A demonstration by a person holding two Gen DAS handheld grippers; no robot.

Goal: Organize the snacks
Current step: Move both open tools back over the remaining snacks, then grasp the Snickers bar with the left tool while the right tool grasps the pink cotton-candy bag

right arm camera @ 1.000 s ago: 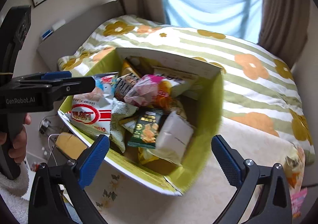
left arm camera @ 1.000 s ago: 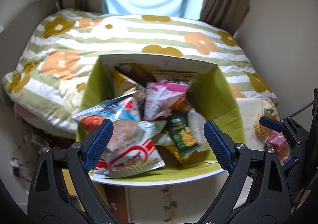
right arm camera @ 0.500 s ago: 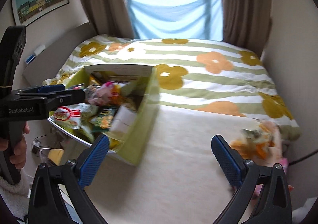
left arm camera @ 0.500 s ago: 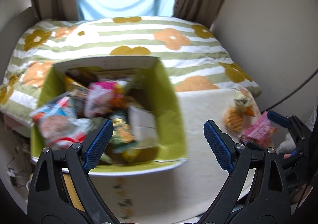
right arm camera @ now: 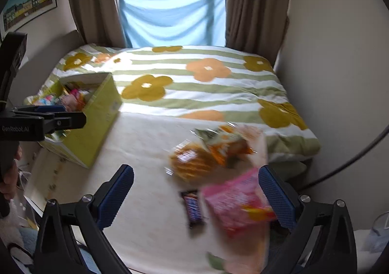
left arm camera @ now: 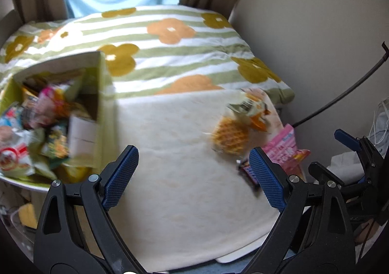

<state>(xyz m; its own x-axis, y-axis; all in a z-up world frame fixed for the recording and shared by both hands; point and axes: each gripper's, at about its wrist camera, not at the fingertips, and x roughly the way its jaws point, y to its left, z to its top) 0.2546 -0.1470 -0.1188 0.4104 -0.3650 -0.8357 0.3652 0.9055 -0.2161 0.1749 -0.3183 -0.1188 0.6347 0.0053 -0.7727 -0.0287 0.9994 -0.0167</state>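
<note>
A green box full of snack packets stands at the left end of a cream table top. Loose snacks lie at the right end: an orange waffle pack, a green-and-orange bag, a pink bag and a dark candy bar. My left gripper is open and empty over the table's middle. My right gripper is open above the candy bar and pink bag, touching nothing.
A bed with a flowered, green-striped quilt runs behind the table to a curtained window. A wall closes the right side, with a black cable along it. A hand holds the left gripper's handle at the left edge.
Both grippers have swung to the right, away from the box and toward the loose snacks. The box slid to the left edge of both views. Jaws stayed wide.
</note>
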